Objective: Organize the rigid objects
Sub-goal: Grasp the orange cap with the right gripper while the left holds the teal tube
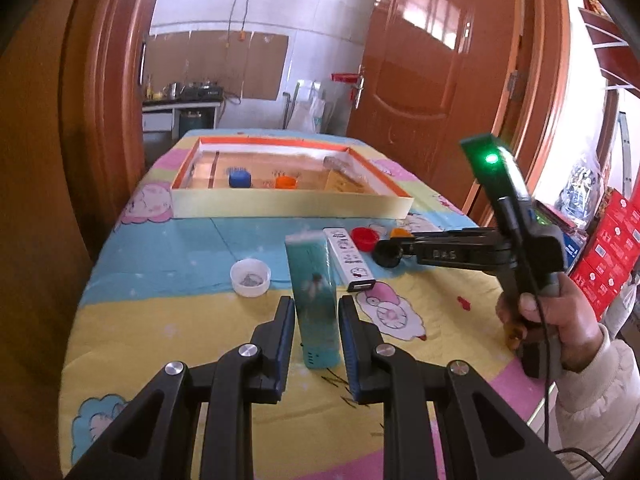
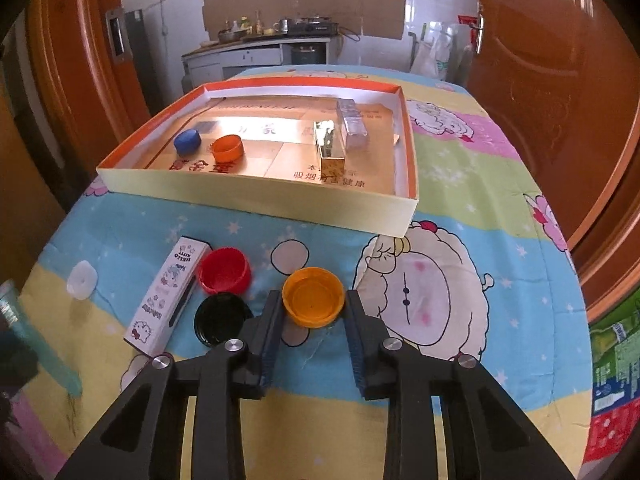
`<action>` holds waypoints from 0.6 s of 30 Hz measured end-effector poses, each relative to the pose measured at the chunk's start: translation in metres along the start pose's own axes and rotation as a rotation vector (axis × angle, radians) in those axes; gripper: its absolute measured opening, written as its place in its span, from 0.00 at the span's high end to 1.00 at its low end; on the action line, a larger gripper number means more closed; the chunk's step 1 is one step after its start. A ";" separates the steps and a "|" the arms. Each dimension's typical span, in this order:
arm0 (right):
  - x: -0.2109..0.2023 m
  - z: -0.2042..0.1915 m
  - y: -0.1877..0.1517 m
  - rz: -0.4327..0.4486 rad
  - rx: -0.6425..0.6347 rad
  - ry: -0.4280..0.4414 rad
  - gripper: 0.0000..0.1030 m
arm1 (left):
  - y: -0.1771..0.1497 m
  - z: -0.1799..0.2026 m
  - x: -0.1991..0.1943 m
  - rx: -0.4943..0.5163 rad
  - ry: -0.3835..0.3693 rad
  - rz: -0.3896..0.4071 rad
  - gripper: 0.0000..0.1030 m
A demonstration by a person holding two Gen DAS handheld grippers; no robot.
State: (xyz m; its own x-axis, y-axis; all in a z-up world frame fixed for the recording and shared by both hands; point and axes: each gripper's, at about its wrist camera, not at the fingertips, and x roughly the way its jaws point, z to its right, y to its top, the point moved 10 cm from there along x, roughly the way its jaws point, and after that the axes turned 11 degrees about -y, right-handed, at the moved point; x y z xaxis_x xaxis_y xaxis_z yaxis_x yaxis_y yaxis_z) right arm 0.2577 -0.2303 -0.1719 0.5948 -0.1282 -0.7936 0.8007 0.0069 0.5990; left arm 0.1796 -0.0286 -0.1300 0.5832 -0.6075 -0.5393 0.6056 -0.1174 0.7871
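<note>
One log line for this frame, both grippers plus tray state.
left gripper: open around teal box | right gripper: open around orange cap | tray: blue cap, gold box inside

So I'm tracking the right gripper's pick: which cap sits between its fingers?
The yellow-orange cap, open side up between the right gripper fingers. The red cap and black cap lie outside, to its left.

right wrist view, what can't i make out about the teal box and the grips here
- Teal box: right wrist view, cut off by the left edge, blurred.
- Yellow cap: sits between the right gripper fingers; contact not clear.
- Left gripper: left wrist view, fingers flank the teal box with slim gaps; grip not certain.
- White cap: contents too small to read.
</note>
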 end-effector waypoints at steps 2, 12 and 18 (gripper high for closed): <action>0.001 0.000 0.001 -0.001 0.010 0.012 0.71 | 0.000 -0.006 0.012 -0.016 0.014 -0.039 0.77; 0.001 0.003 0.001 0.000 0.061 0.084 0.70 | -0.003 -0.014 0.051 -0.037 0.105 -0.236 0.75; 0.000 0.005 0.001 0.000 0.085 0.112 0.70 | 0.003 -0.020 0.064 -0.052 0.194 -0.263 0.75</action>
State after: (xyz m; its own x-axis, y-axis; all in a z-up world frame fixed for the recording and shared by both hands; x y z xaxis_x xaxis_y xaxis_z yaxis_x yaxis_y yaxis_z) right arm 0.2582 -0.2352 -0.1709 0.6028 -0.0162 -0.7977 0.7947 -0.0777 0.6020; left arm 0.2291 -0.0524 -0.1681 0.4926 -0.3998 -0.7730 0.7729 -0.2074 0.5997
